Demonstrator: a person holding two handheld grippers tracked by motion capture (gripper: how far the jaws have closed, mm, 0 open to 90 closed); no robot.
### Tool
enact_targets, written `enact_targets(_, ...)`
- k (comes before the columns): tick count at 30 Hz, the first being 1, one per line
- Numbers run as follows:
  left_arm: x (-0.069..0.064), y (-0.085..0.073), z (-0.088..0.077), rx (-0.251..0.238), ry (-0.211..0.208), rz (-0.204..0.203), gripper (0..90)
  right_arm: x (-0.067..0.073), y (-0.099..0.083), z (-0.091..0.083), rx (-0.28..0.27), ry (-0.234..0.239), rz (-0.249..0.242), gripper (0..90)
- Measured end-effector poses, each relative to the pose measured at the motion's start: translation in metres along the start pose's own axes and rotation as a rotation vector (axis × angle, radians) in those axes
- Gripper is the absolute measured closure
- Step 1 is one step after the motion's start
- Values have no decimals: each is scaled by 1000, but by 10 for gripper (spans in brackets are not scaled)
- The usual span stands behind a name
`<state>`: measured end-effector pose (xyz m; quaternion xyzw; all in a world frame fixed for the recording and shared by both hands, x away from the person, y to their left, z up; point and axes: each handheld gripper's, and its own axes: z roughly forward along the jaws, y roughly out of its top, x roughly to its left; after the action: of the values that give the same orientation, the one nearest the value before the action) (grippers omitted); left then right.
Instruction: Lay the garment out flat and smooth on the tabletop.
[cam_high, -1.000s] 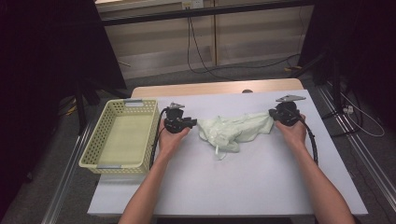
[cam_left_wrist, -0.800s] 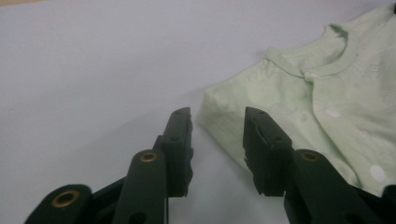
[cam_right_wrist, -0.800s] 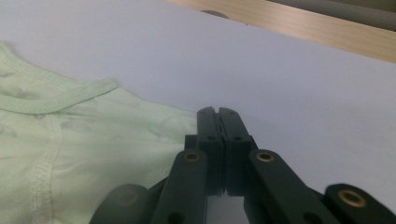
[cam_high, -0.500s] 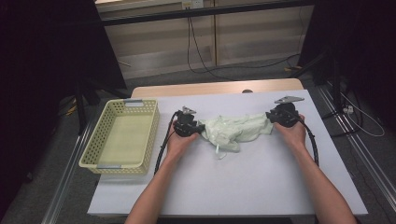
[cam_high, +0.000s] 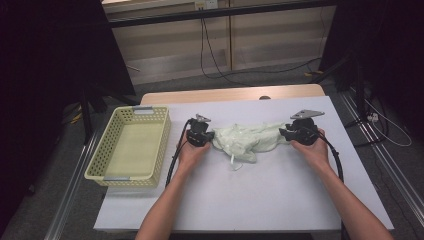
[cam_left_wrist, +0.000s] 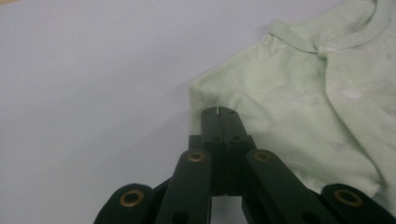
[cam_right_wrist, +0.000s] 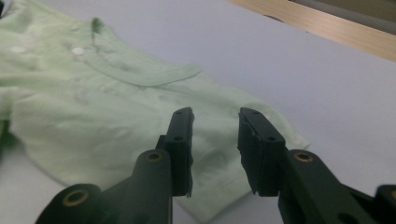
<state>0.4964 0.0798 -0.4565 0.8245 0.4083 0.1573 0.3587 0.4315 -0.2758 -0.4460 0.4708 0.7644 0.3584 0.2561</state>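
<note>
A pale green garment lies crumpled in the middle of the white bench, between the two grippers, and a yellow basket stands at the bench's left side, well apart from it. The left gripper has just closed its jaws fully at the garment's left edge, but I cannot tell if any cloth is caught between them. The right gripper holds its jaws partly open just over the garment's right end, with nothing gripped.
</note>
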Motion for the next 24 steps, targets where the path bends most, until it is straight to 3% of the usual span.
enact_targets(5,11,-3,-7,17,7,-17,900,8,-12,-7,18,71,-61,714)
enact_targets(12,25,-13,-14,12,17,-53,900,15,-18,0,37,106,-89,717)
enact_targets(15,30,-17,-15,-11,-17,-106,900,15,-19,1,50,114,-91,717)
enact_targets(18,28,-19,-14,-19,-33,-91,888,16,-22,3,63,115,-95,715)
enact_targets(20,24,-19,-16,-37,-50,-89,828,15,-22,3,61,120,-90,739)
enact_targets(24,19,-18,-24,-84,-46,-87,696,14,-22,3,63,100,-101,872)
